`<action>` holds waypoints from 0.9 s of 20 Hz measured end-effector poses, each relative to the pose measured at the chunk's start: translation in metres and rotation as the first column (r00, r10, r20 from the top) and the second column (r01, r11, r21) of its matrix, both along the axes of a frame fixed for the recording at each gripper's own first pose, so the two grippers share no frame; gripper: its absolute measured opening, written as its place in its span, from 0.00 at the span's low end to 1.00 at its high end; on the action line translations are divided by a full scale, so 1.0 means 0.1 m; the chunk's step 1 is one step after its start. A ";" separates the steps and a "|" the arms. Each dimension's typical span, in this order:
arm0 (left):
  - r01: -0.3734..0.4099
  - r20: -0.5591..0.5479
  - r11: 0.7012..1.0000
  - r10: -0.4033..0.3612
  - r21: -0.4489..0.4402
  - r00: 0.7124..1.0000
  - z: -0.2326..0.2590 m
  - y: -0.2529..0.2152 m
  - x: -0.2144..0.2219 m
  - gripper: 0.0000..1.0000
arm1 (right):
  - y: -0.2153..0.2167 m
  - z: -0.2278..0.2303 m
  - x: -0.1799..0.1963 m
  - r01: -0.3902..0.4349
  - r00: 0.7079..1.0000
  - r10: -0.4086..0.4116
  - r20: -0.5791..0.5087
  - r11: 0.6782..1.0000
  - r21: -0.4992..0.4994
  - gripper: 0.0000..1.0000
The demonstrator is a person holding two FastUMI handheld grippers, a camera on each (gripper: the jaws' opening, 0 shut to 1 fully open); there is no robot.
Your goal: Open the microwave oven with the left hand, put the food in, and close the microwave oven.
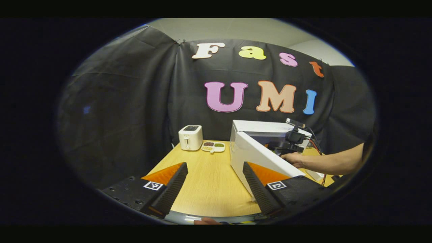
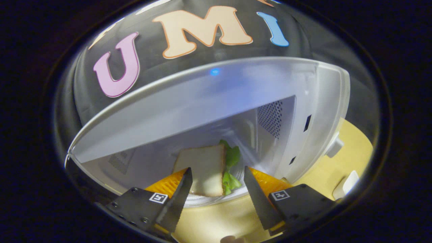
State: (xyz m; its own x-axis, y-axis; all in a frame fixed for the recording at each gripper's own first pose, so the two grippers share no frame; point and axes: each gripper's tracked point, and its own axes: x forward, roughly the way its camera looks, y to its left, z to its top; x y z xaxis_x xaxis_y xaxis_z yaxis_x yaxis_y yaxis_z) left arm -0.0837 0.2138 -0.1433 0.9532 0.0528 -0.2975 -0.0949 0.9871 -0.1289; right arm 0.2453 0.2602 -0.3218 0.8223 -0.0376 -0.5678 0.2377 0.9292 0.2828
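1. Holding your left gripper [image 1: 215, 184] w/ fingers spread wide, nothing between them but bare table [image 1: 209, 189].
2. Microwave [image 1: 260, 130] sits ahead & right of your left fingers; its door [image 1: 256, 155] is swung open, door edge just by the right-hand finger [image 1: 258, 189].
3. Toaster [image 1: 190, 137] & a small divided dish [image 1: 213, 146] stand well beyond your left fingers, near the booth wall.
4. Your right gripper [image 2: 217, 192] is released too, fingers apart, aimed into the microwave cavity [image 2: 236, 135].
5. Sandwich [image 2: 204, 170] w/ lettuce [image 2: 231, 162] lies on the plate [image 2: 216, 199] inside, between & just past your right fingers; can't tell if the fingertips touch it.
6. Your hand [image 1: 293, 158] w/ the right gripper shows at the microwave opening in the left gripper view.
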 end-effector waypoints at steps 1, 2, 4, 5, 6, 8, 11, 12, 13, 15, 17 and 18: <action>0.005 0.002 1.000 -0.005 0.000 1.000 0.01 -0.02 -0.01 0.96 | -0.02 0.05 -0.07 -0.017 1.000 0.017 0.007 1.000 -0.015 0.87; 0.013 0.004 1.000 -0.013 -0.001 1.000 0.00 -0.04 -0.02 0.95 | -0.03 0.10 -0.13 -0.043 0.999 0.043 0.016 0.999 -0.026 0.87; 0.031 0.011 1.000 -0.031 0.002 0.999 0.00 -0.09 -0.03 0.96 | -0.02 0.21 -0.27 -0.104 0.993 0.106 0.048 0.994 -0.044 0.88; 0.040 0.018 0.999 -0.040 0.009 0.999 0.01 -0.10 -0.04 0.96 | -0.04 0.30 -0.35 -0.132 0.988 0.136 0.074 0.990 -0.054 0.95; 0.050 0.024 0.999 -0.051 0.018 0.998 0.00 -0.12 -0.03 0.96 | -0.06 0.40 -0.44 -0.154 0.982 0.159 0.104 0.986 -0.058 0.95; 0.068 0.030 0.997 -0.069 0.046 0.997 -0.04 -0.12 0.00 0.96 | -0.12 0.65 -0.66 -0.193 0.967 0.202 0.158 0.979 -0.071 0.94; 0.094 0.037 0.993 -0.097 0.075 0.995 -0.09 -0.15 0.06 0.96 | -0.36 1.04 -1.06 -0.232 0.939 0.261 0.225 0.961 -0.149 0.94; 0.109 0.036 0.991 -0.112 0.080 0.993 -0.11 -0.17 0.09 0.96 | -0.44 1.19 -1.19 -0.238 0.930 0.274 0.244 0.957 -0.169 0.94; 0.138 0.036 0.987 -0.141 0.077 0.989 -0.12 -0.24 0.12 0.96 | -0.53 1.32 -1.32 -0.232 0.926 0.274 0.260 0.955 -0.183 0.94; 0.170 0.049 0.982 -0.175 0.083 0.983 -0.09 -0.31 0.15 0.95 | -0.74 1.58 -1.54 -0.205 0.919 0.261 0.296 0.956 -0.209 0.94; 0.174 0.045 0.981 -0.178 0.090 0.983 -0.12 -0.33 0.19 0.89 | -0.94 1.77 -1.73 -0.178 0.912 0.249 0.325 0.956 -0.233 0.94; 0.183 0.031 0.979 -0.186 0.085 0.982 -0.18 -0.36 0.19 0.77 | -1.02 1.84 -1.82 -0.164 0.909 0.242 0.340 0.956 -0.244 0.94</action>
State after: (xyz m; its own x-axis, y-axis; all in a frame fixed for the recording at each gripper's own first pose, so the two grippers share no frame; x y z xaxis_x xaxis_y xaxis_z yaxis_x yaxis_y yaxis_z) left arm -0.0645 0.1777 -0.1612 0.9595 -0.1028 -0.2621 0.0937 0.9945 -0.0472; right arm 0.0629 0.1580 -0.1381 0.9714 0.0691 -0.2271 -0.0445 0.9928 0.1114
